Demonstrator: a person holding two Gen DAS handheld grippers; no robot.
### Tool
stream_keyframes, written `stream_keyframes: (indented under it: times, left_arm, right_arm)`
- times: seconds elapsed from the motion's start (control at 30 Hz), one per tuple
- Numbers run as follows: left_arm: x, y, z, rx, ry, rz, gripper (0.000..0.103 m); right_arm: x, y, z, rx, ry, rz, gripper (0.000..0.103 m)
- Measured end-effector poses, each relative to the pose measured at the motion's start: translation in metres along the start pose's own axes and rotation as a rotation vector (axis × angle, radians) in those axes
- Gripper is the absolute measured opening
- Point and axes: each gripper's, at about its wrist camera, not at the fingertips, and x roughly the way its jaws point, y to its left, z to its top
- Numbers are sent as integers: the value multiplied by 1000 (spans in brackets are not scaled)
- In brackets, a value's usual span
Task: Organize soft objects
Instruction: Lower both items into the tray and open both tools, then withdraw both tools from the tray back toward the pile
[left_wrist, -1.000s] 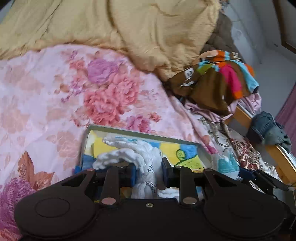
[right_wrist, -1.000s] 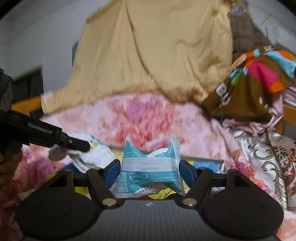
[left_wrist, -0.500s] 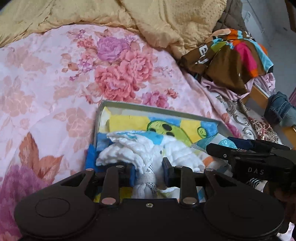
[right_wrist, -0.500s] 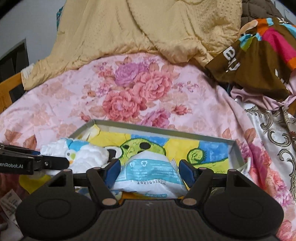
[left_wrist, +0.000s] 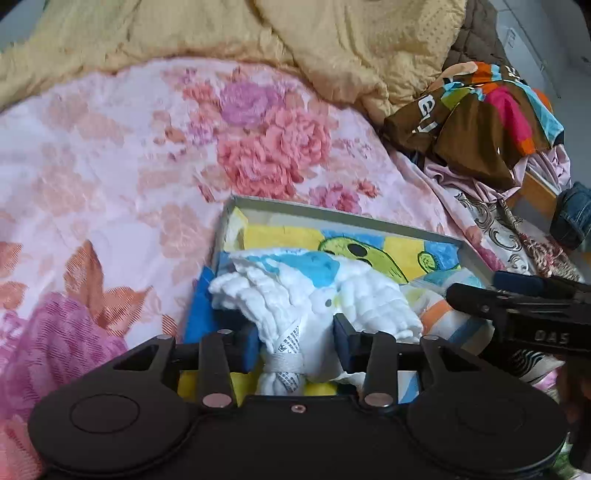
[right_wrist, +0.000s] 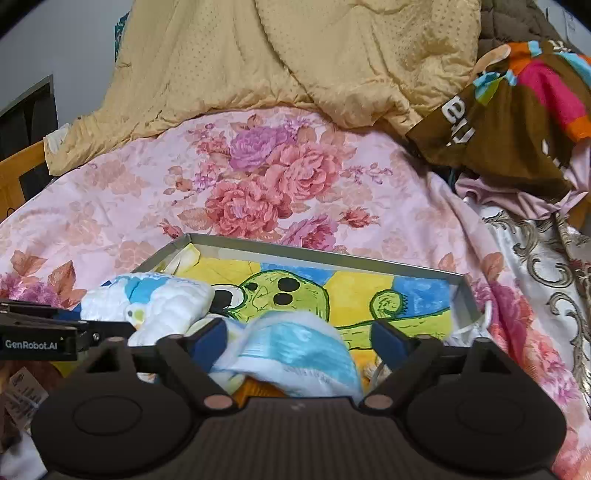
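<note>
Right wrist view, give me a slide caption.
Right claw opening over a blue-white packet in the cartoon-lined box.

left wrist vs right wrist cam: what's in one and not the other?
Left wrist only: the left gripper, jaws opening around the white cloth's tied end, pads clear of it; jeans at the right edge.
Right wrist only: the right gripper, jaws opening, pads off the blue-and-white packet between them; a dark screen at far left.
Both: the tray with its cartoon lining, the floral bedspread, the yellow quilt.
</note>
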Motion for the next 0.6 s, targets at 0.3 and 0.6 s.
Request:
stream_keyframes:
  times: [0.3, 0.6]
  left_arm:
    - [-36, -9, -12, 19, -81, 25, 71]
    - [-89, -9, -27, 27, -190, 45, 98]
  right_arm:
    - [-35, 5, -13, 30, -49, -36, 99]
    - [-78, 3, -28, 125, -111, -78, 103]
